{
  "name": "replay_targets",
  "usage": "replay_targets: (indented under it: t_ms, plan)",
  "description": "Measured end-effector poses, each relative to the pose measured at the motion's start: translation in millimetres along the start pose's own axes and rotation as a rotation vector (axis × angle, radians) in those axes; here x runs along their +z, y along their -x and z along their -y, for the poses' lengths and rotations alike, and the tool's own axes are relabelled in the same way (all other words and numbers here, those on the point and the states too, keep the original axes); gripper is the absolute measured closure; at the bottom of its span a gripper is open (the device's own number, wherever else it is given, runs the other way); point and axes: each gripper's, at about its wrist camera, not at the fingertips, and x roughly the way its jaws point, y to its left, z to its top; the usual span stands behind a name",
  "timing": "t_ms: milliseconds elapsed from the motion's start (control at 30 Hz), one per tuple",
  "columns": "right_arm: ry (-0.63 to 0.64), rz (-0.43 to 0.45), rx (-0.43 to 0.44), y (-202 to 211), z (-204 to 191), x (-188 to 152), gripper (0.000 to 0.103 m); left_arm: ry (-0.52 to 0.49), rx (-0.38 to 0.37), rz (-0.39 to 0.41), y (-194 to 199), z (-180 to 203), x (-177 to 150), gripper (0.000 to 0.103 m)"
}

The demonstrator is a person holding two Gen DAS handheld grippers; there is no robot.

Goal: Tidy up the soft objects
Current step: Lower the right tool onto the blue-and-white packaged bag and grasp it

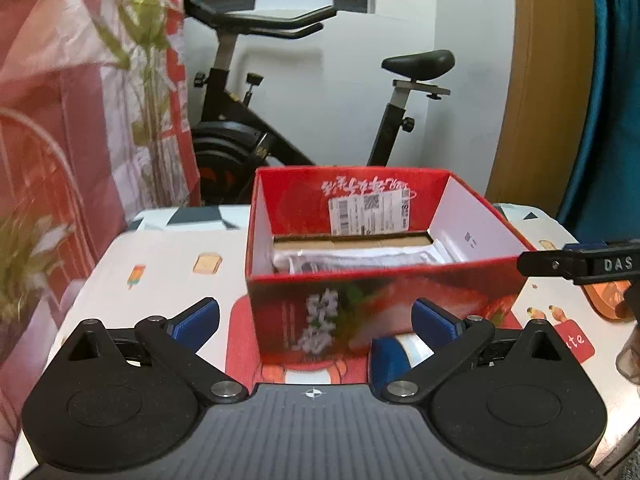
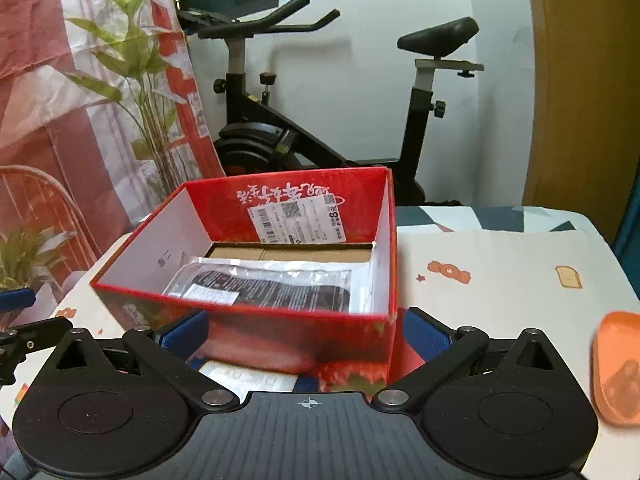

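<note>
Two grippers are facing one red box on a printed tablecloth.

Left wrist view: the left gripper point(image 1: 316, 326) is standing wide, its blue pads point(image 1: 198, 324) gripping nothing. The box point(image 1: 360, 308) is sitting just ahead of the fingers, its near wall filling the gap between the fingertips without touching them as far as I can tell. A clear packet point(image 1: 360, 260) is lying inside on the box floor, beyond the fingertips, with brown cardboard point(image 1: 352, 242) behind it. A red mat point(image 1: 244, 344) is lying under the box, between the fingers. The right gripper's finger point(image 1: 580, 266) is showing at the right edge, beyond the right fingertip. An exercise bike point(image 1: 280, 120) is standing well past the box.

Right wrist view: the right gripper point(image 2: 306, 332) is also spread wide and holding nothing. The box point(image 2: 280, 332) is sitting ahead, its near right corner between the fingertips. The packet point(image 2: 272, 286), with dark contents, is lying flat inside, past the fingertips. An orange item point(image 2: 618, 368) is blurring outside the right finger.
</note>
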Motion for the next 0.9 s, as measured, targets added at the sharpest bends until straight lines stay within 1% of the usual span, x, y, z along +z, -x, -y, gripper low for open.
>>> replay_targets:
  t_ms: [67, 133, 200, 233, 300, 400, 500, 600, 667, 700, 767, 800, 833, 867, 900]
  plan:
    - [-0.014, 0.007, 0.000, 5, 0, -10, 0.000, 0.032, 0.004, -0.017, 2, 0, -7, 0.000]
    - [-0.031, 0.019, 0.013, 8, 1, -20, 0.000, 0.086, 0.021, -0.022, 0, -2, -14, 0.000]
    - [-0.038, 0.049, -0.009, 10, 2, -33, 0.000, 0.138, 0.043, -0.048, -5, -4, -24, 0.000]
    - [-0.037, 0.046, -0.024, 8, 1, -40, 0.000, 0.151, 0.037, -0.070, -8, -5, -27, 0.000]
    - [-0.021, 0.001, -0.019, 0, 1, -55, 0.000, 0.166, 0.036, -0.095, -12, -8, -33, 0.000]
    - [-0.005, -0.032, -0.014, -5, 0, -74, 0.000, 0.182, 0.045, -0.093, -14, -10, -36, 0.000]
    - [0.010, -0.050, -0.002, -11, -3, -85, 0.001, 0.159, 0.043, -0.101, -17, -2, -38, 0.001]
    - [0.011, -0.055, 0.020, -15, -4, -89, 0.006, 0.130, 0.014, -0.096, -18, 8, -42, 0.004]
    - [0.006, -0.052, 0.019, -17, -2, -90, 0.015, 0.126, -0.016, -0.100, -21, 12, -43, 0.013]
    - [-0.001, -0.052, 0.015, -19, -1, -90, 0.018, 0.121, -0.024, -0.103, -23, 14, -43, 0.015]
    - [-0.009, -0.056, 0.025, -24, 1, -93, 0.025, 0.100, -0.040, -0.111, -27, 19, -44, 0.026]
    - [-0.006, -0.062, 0.027, -26, 2, -94, 0.026, 0.090, -0.049, -0.117, -29, 22, -45, 0.030]
    - [0.003, -0.069, 0.026, -28, 2, -96, 0.030, 0.080, -0.055, -0.124, -30, 25, -46, 0.036]
    - [0.016, -0.075, 0.025, -31, 1, -98, 0.034, 0.067, -0.054, -0.124, -31, 28, -47, 0.040]
    - [0.023, -0.078, 0.023, -31, 1, -100, 0.034, 0.057, -0.052, -0.121, -32, 30, -48, 0.040]
